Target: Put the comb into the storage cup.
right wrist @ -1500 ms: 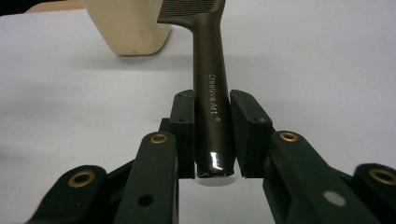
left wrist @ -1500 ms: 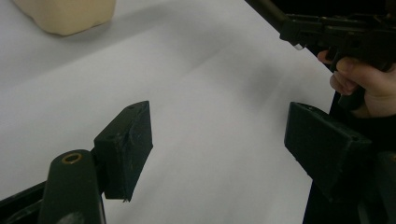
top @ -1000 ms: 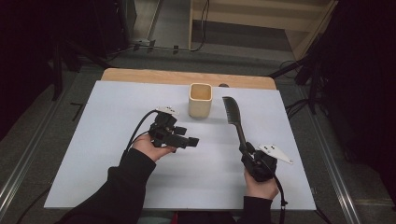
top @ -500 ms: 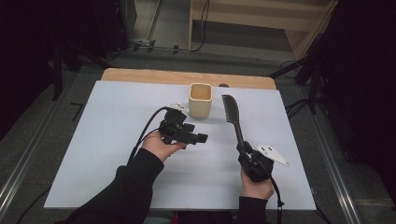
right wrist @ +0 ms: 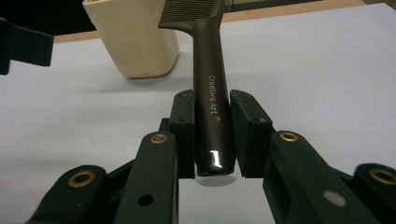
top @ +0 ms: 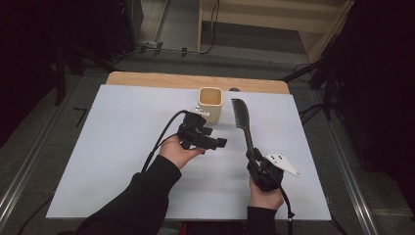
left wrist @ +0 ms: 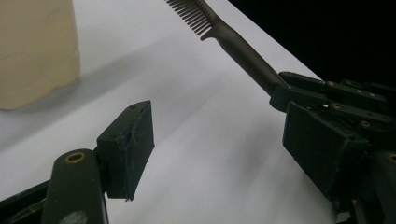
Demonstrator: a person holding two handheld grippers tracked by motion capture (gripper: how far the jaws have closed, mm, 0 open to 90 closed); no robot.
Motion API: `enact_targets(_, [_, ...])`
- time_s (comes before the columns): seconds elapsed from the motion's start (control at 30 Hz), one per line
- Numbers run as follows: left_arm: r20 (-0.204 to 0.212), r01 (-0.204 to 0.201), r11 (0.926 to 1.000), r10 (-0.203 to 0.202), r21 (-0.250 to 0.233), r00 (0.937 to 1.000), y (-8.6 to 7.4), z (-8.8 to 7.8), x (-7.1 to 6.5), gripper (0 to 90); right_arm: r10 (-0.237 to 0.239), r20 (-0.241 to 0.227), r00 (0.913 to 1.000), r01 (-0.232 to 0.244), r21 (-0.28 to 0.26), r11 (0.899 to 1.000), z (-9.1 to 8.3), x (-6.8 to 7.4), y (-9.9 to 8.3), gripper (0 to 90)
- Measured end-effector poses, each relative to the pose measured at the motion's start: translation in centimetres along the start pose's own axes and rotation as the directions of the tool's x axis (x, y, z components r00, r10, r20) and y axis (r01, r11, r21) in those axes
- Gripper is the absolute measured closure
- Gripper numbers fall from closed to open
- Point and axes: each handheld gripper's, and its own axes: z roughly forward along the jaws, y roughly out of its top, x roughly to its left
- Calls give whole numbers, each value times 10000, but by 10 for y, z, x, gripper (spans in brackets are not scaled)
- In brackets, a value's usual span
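Right claw (top: pixel 252 155) clamped on the comb (top: pixel 243 122), left claw (top: pixel 215 143) apart; next, tip the comb into the cup (top: pixel 211 104) at 11 o'clock.

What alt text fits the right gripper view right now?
The right gripper clamps the handle of a dark comb, whose teeth point toward a cream cup on the white table.

Black grippers (top: pixel 203 136) with brass rivets, trailing cables; black sleeves (top: pixel 142 196).
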Motion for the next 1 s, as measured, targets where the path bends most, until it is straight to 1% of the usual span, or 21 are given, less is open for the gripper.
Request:
enact_targets(0.07, [40,43,10000,-44,49,10000,2,2,-1,257,27,-18,10000,-27,11,10000,1,1,-1,703])
enact_targets(0.13, [-38,15,10000,-14,33,10000,4,5,-4,257,106,-33,9999,-106,24,9999,1,1,-1,703])
enact_targets(0.27, [-100,-102,9999,102,-9,9999,7,10,-7,257,78,43,10000,-78,-84,9999,1,1,-1,703])
enact_targets(0.37, [-128,-190,9998,191,48,9997,10,13,-10,257,111,31,9999,-110,-84,9999,1,1,-1,702])
enact_targets(0.4, [-221,-260,9996,262,102,9994,12,16,-13,257,116,38,9999,-115,-101,9999,1,1,-1,703])
enact_targets(0.47, [-255,-215,9998,215,34,9994,13,18,-15,257,120,58,9999,-120,-142,9998,1,2,-1,703])
enact_targets(0.57, [-276,-303,9995,305,70,9992,16,23,-19,257,140,13,9999,-139,-159,9998,1,4,-1,703])
enact_targets(0.73, [-272,-253,9997,253,9,9993,18,27,-20,257,188,22,9998,-187,-232,9996,1,5,0,703])
enact_targets(0.9, [-356,-97,10000,96,-17,9993,19,31,-19,257,118,35,9999,-117,-291,9995,2,9,0,703])
enact_targets(0.93, [-357,32,10000,-33,-51,9994,19,33,-19,257,108,29,9999,-108,-295,9995,3,10,-1,703])
enact_targets(1.0, [-504,-7,10000,5,-42,9987,20,34,-21,257,116,30,9999,-115,-301,9995,3,11,-1,703])
